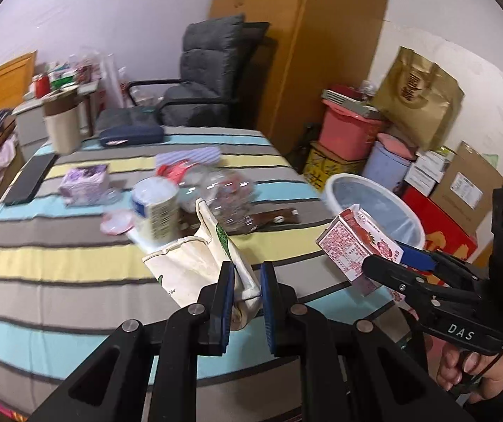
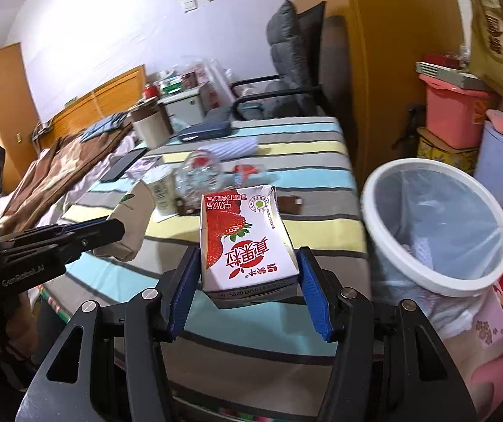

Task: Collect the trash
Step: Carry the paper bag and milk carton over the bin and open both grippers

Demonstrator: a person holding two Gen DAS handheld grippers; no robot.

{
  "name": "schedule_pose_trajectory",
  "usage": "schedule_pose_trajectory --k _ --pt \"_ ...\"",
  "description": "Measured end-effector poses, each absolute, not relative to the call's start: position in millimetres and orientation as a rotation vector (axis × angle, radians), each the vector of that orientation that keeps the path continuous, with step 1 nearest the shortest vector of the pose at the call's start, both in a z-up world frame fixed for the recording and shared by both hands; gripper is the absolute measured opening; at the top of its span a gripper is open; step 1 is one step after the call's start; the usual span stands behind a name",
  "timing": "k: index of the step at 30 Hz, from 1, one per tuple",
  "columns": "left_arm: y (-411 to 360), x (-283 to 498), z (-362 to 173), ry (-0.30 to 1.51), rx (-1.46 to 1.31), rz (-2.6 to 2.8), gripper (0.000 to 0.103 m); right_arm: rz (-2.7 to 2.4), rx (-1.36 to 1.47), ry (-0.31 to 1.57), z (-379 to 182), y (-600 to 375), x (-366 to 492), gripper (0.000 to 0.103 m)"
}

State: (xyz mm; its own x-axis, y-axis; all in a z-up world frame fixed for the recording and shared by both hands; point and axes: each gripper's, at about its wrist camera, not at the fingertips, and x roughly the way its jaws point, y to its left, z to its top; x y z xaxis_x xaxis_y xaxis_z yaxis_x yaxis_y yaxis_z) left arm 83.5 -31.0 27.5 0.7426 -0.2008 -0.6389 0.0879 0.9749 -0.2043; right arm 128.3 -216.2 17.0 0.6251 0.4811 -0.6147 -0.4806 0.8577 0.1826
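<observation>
A: Milk carton (image 2: 246, 242), the strawberry one — where is it?

B: Pinched between the blue pads of the right hand-held gripper (image 2: 247, 281), lifted clear of the striped table (image 2: 321, 232) near its edge. The trash bin (image 2: 438, 232) stands just beside that edge, to the carton's right, lined with a clear bag.

A: And the left hand-held gripper (image 1: 246, 292)?

B: Its pads are pressed onto the folded edge of a crumpled paper bag (image 1: 195, 263), cream with a green print, raised a little over the table.

A: What remains on the table?

B: A clear plastic bottle (image 1: 216, 190) lying on its side, a paper cup (image 1: 154, 211) near it, a purple box (image 1: 84, 183), a dark phone (image 1: 29, 179) and a navy pouch (image 1: 131, 135) toward the far end. A tall brown-and-cream cup (image 1: 59, 123) stands at the far left corner.

A: Behind it all?

B: A grey padded chair (image 1: 205, 74).
</observation>
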Motion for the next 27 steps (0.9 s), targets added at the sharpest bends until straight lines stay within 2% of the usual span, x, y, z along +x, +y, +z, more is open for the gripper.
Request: schedule_pose_trajectory --k 27 --pt "-168 187 32 0.751 -0.06 -0.463 0.015 0.222 0.113 0.722 9 -320 163 0.057"
